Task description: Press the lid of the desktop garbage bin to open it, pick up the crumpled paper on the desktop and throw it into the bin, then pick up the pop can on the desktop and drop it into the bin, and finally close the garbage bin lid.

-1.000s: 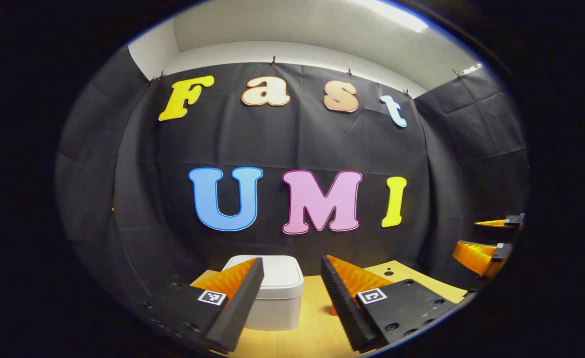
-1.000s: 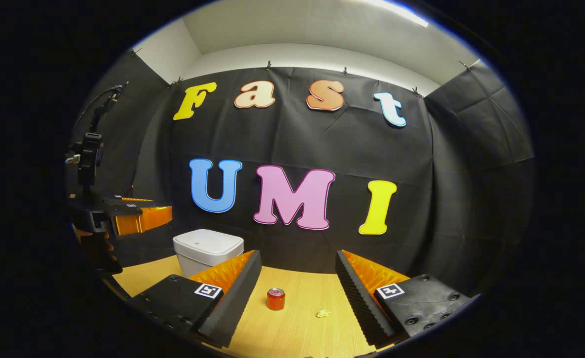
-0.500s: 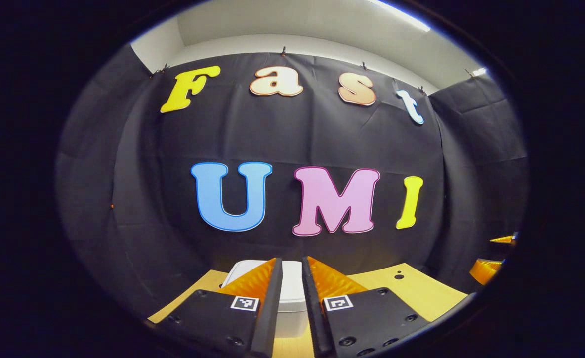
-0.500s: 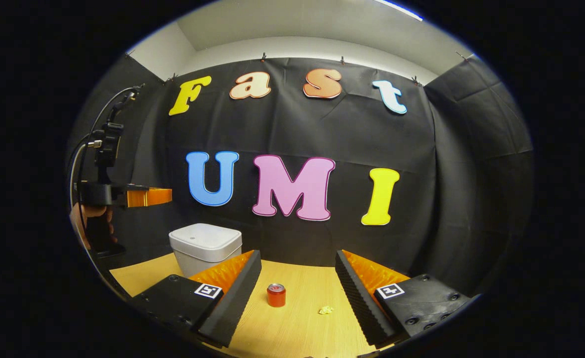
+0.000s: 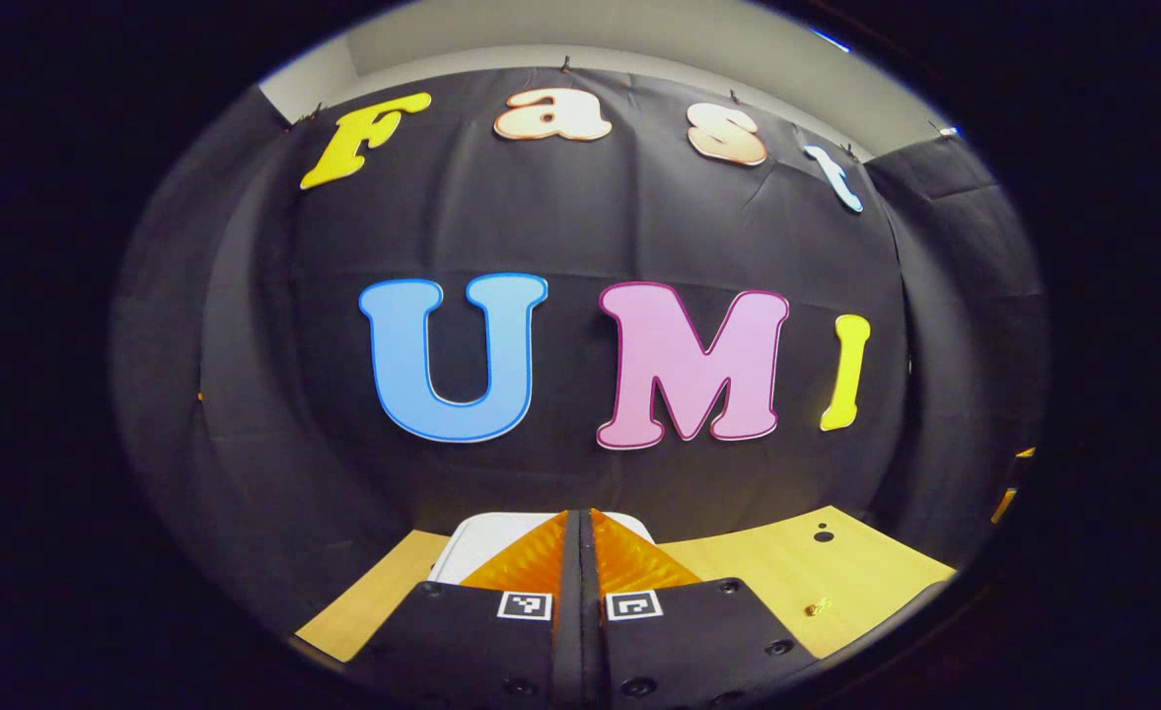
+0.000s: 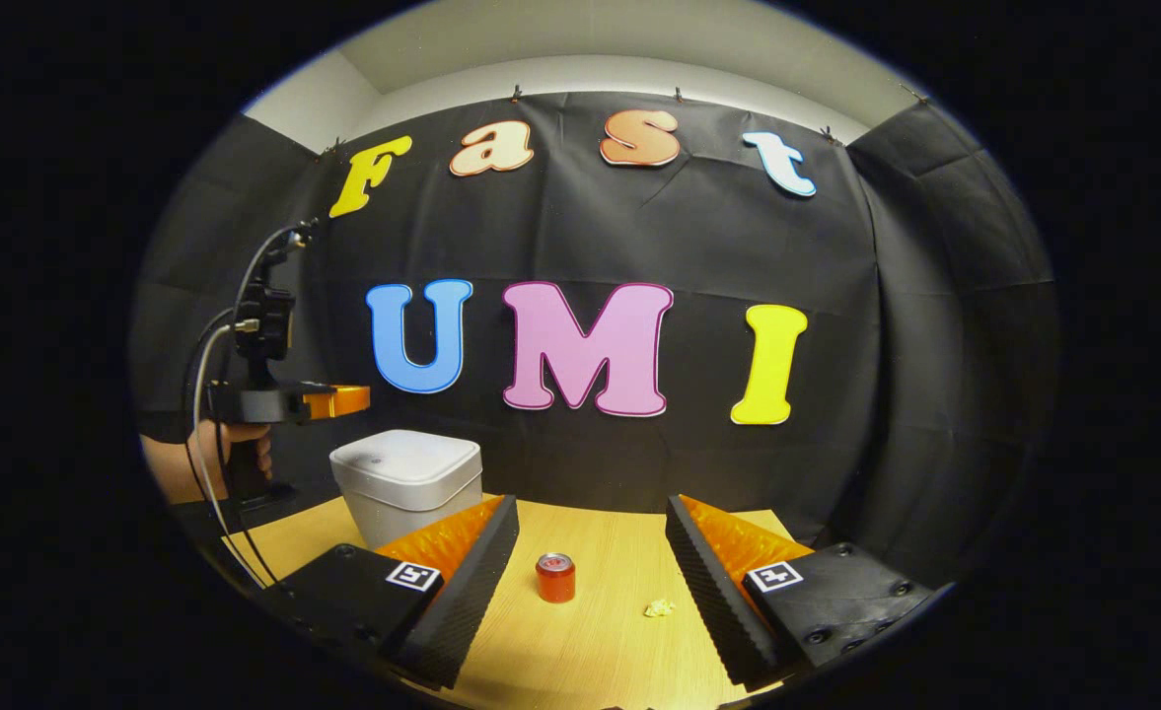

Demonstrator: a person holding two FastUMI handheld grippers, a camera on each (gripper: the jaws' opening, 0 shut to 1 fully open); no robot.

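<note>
two ridged fingers (image 5: 580,552) pressed together, rounded white bin (image 6: 407,480), red can (image 6: 555,577)

Left gripper (image 5: 580,532) closed up since a second ago: fingers wide apart then, nearly together half a second back, now pressed flat against each other with nothing between. Also carried forward and inward, tips now over the near edge of the white garbage bin (image 5: 486,537) in the left gripper view. In the right gripper view, same left gripper (image 6: 343,399) shifted from the far left edge toward the bin (image 6: 407,478), hovering just above its closed lid, with the holding hand (image 6: 235,454) more exposed.
</note>
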